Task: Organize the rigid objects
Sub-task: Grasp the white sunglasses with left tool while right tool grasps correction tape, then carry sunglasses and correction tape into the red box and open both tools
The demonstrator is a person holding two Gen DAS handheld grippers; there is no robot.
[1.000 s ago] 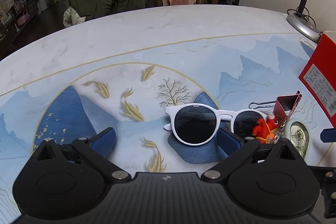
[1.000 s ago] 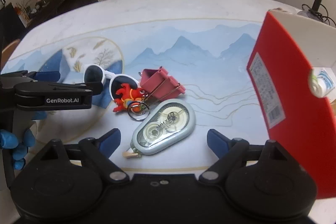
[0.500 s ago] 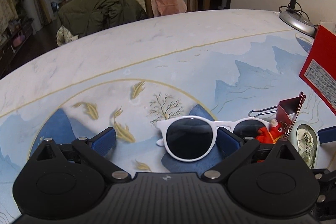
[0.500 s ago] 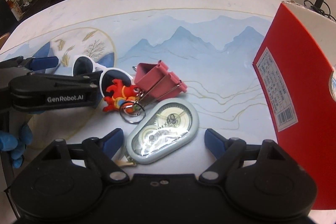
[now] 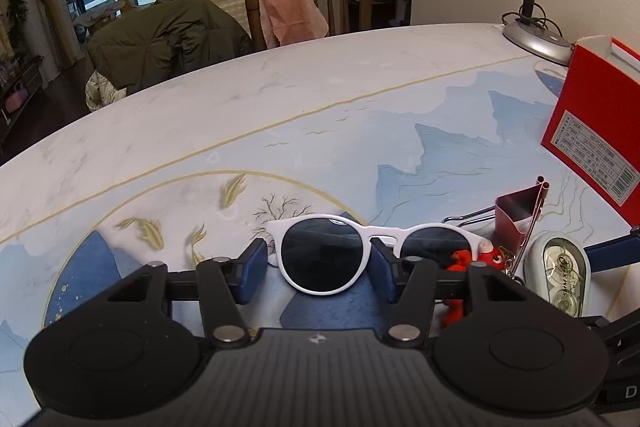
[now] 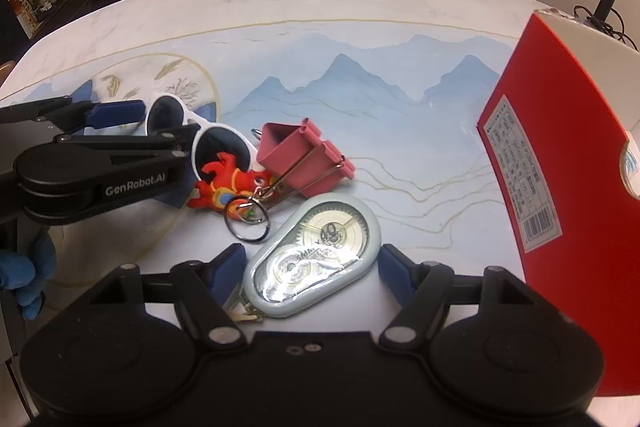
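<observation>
White sunglasses (image 5: 324, 259) with dark lenses lie on the painted table (image 5: 320, 131). My left gripper (image 5: 318, 277) has its jaws closing on the left lens, and both blue pads (image 5: 254, 273) meet the white rim. The side view shows the same lens (image 6: 168, 113) between those fingers (image 6: 116, 115). A pale grey correction tape dispenser (image 6: 316, 259) lies flat between the closing jaws of my right gripper (image 6: 312, 267). Its pads (image 6: 232, 265) stand just off the dispenser's sides.
A red figure keychain (image 6: 224, 183) with its ring (image 6: 246, 219) and a pink binder clip (image 6: 308, 159) lie between the sunglasses and the dispenser. A red box (image 6: 560, 187) stands at the right, a desk lamp (image 5: 536, 35) behind it. Chairs with clothes stand beyond the far edge.
The left jaws have narrowed from wide open to the width of one sunglasses lens. The right jaws have drawn in around the correction tape dispenser. Both hands have stayed nearly in place.
</observation>
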